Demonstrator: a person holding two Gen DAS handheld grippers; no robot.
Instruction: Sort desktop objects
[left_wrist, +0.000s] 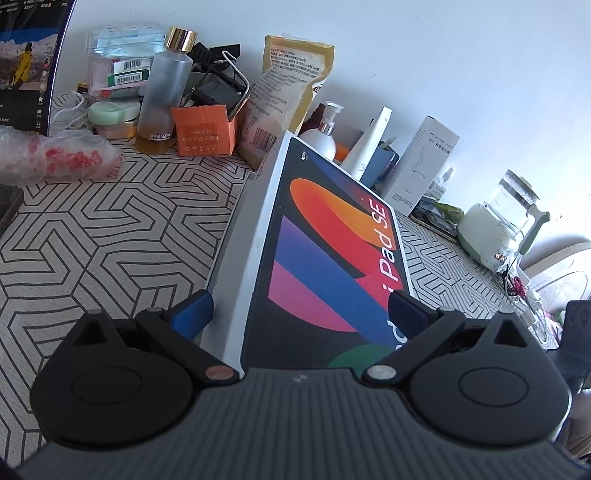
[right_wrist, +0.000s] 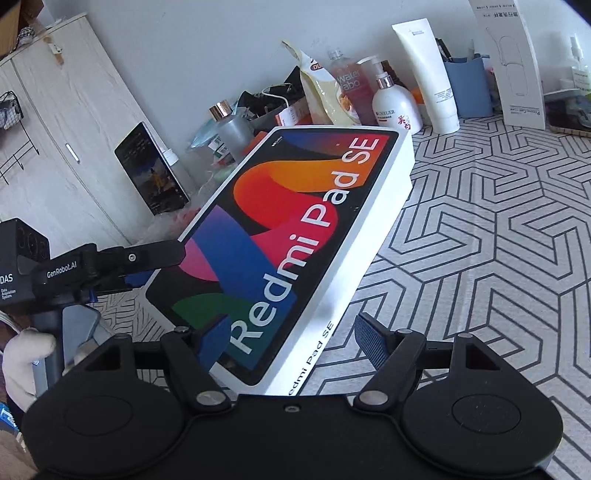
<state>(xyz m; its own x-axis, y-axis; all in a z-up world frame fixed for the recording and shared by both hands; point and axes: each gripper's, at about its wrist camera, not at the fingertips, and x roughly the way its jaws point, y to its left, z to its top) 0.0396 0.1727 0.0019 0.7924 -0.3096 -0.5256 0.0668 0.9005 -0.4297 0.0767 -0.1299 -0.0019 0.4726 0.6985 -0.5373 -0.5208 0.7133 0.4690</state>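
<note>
The Redmi Pad SE box (left_wrist: 325, 251) is held up off the table (left_wrist: 110, 229), tilted, between the two tools. The left tool (left_wrist: 299, 310) is closed on the box, with one blue finger pad (left_wrist: 192, 314) pressed on its white side and the other on its colourful top. The right tool (right_wrist: 291, 339) is spread around the near corner of the box; its left pad touches the top, while its right pad stands apart from the white side. Past the left tool, an orange carton (left_wrist: 205, 129) and a frosted bottle (left_wrist: 164, 92) with a gold cap are seen beyond the box. Farther right, a white pump bottle (right_wrist: 395, 103) and a white tube (right_wrist: 428, 74) are stood by the wall.
</note>
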